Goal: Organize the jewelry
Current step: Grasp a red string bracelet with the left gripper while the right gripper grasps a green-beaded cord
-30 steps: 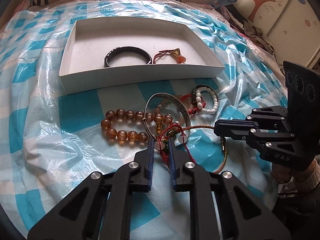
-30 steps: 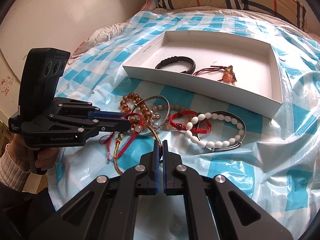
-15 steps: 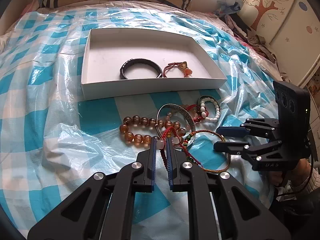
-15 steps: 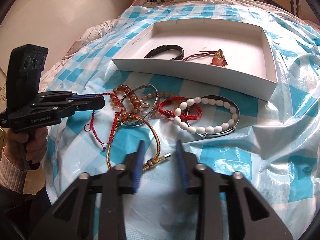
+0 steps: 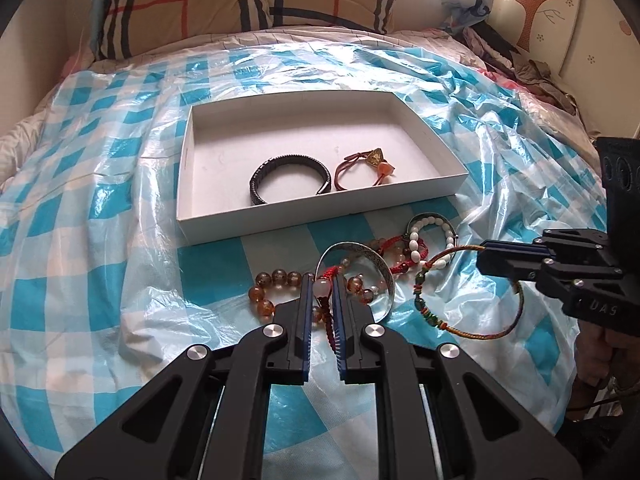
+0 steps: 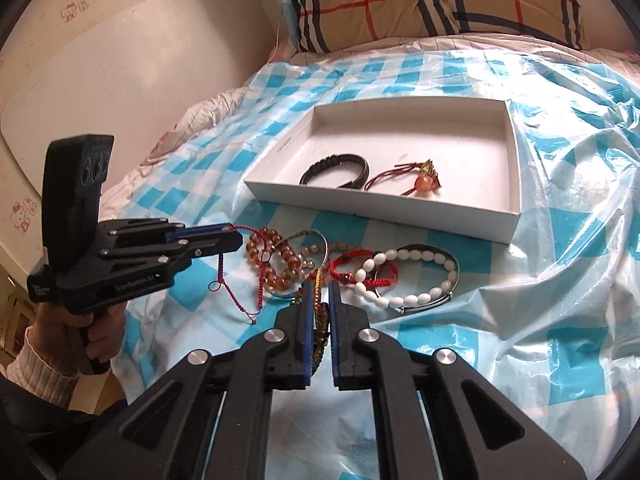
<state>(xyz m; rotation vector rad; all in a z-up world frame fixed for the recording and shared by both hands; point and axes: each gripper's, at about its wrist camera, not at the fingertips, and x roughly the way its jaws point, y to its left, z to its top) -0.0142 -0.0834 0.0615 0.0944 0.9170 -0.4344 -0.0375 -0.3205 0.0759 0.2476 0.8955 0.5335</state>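
A white box point(image 5: 320, 222) point(image 6: 384, 202) on the bed holds a black bracelet point(image 5: 288, 178) point(image 6: 336, 170) and a dark red cord with an orange charm point(image 5: 366, 168) point(image 6: 416, 180). In front of it lies a pile: amber beads point(image 5: 266, 292) point(image 6: 280, 264), a silver bangle point(image 5: 370, 260), a white bead bracelet point(image 6: 408, 276), red cords. My left gripper point(image 5: 321, 284) point(image 6: 236, 238) is shut on a red cord bracelet with a pale bead point(image 5: 322, 290), lifted above the pile. My right gripper point(image 6: 319, 290) point(image 5: 482, 258) is shut on a multicolour braided bracelet point(image 5: 472, 316) point(image 6: 318, 312).
A blue and white checked plastic sheet point(image 5: 120, 240) covers the bed. A plaid pillow point(image 5: 240, 4) lies at the head. A wall panel with a tree drawing point(image 5: 532, 8) and a heap of clothes point(image 5: 520, 64) stand at the right.
Both grippers rose and pulled back. The right gripper opened half a second ago and has shut again on the braided bracelet. The left still holds the red cord.
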